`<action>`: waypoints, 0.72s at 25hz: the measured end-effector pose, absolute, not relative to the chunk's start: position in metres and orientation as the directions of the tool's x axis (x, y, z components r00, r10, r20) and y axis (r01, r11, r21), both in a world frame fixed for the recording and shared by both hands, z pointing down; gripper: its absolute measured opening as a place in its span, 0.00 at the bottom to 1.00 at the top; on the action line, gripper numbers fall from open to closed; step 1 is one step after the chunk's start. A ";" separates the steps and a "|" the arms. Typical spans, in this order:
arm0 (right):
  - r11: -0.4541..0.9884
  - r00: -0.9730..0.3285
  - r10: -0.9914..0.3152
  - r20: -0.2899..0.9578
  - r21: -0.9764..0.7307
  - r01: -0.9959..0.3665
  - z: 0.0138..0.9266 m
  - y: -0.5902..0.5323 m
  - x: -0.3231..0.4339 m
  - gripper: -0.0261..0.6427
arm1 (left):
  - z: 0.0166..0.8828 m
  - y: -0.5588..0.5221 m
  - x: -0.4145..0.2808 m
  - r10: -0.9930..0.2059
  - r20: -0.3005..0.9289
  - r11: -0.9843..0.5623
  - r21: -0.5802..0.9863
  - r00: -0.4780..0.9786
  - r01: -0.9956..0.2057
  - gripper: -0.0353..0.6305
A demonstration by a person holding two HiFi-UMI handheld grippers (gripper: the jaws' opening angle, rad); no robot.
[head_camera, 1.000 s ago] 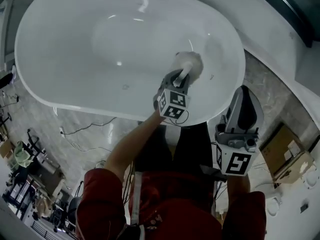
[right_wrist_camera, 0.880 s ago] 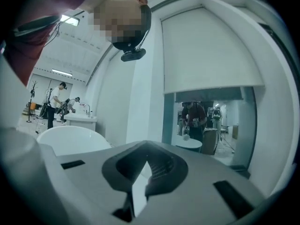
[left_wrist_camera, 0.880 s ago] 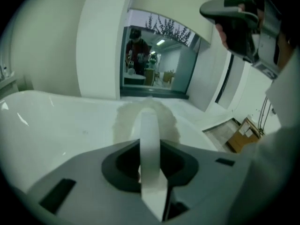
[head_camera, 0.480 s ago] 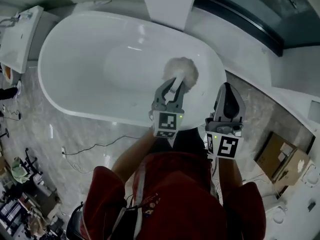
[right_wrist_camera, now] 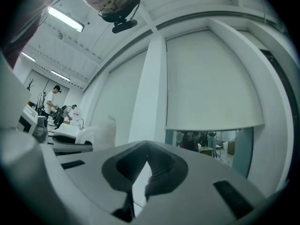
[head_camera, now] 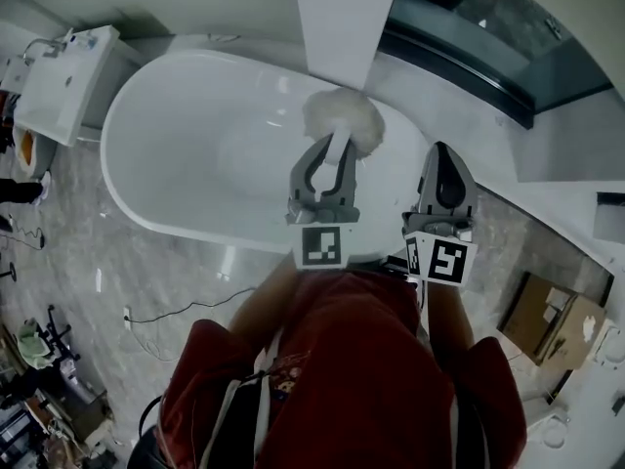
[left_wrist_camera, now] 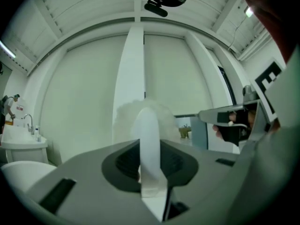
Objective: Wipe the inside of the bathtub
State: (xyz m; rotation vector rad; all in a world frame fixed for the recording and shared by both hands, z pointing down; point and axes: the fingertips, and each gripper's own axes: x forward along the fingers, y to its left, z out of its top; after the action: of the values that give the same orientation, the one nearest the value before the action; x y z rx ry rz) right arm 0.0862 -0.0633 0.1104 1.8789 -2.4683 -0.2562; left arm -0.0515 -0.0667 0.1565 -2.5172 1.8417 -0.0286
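- Head view: the white oval bathtub point(head_camera: 195, 154) sits on the grey marbled floor point(head_camera: 117, 291), below a person in a red top point(head_camera: 342, 379).
- The left gripper point(head_camera: 332, 156) is up over the tub's far right side. Its jaws are clamped on the flat white handle point(head_camera: 338, 149) of a fluffy white duster point(head_camera: 344, 117).
- The duster's head shows against the far rim, right beside the white square pillar point(head_camera: 347, 18). Whether it touches the tub cannot be told.
- The right gripper point(head_camera: 444, 164) hangs just beside the left one, outside the tub's rim.
- A white washbasin point(head_camera: 59, 76) stands off to the left.
- Left gripper view: the jaws are tight on the handle point(left_wrist_camera: 150, 144), which stands upright. The fluffy head point(left_wrist_camera: 126, 116) is behind it, and the right gripper point(left_wrist_camera: 234, 118) is off to the side.
- Right gripper view: the right gripper point(right_wrist_camera: 140, 186) has its jaws together with nothing between them. The duster point(right_wrist_camera: 101, 130) is in sight at the left.
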 end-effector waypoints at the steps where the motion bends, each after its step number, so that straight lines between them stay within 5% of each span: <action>1: 0.259 -0.273 -0.959 -0.077 0.151 -0.954 0.108 -0.063 0.084 0.06 | 0.150 -0.069 -0.055 -0.955 -0.014 -0.296 -0.030 0.296 -0.955 0.19; 9: 0.230 -0.247 -0.967 -0.066 0.199 -0.953 0.099 -0.060 0.071 0.06 | 0.144 -0.075 -0.080 -0.950 -0.022 -0.310 -0.039 0.311 -0.950 0.19; 18: 0.060 -0.071 -0.996 -0.045 0.209 -0.976 0.107 -0.032 0.074 0.06 | 0.172 -0.064 -0.084 -0.894 0.029 -0.448 -0.005 0.448 -0.894 0.19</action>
State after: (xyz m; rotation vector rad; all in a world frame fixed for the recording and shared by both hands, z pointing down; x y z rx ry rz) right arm 0.0745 -0.0317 0.1072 2.0624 -2.2030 -0.2803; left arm -0.0843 -0.0641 0.1718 -2.6825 1.6561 -0.0428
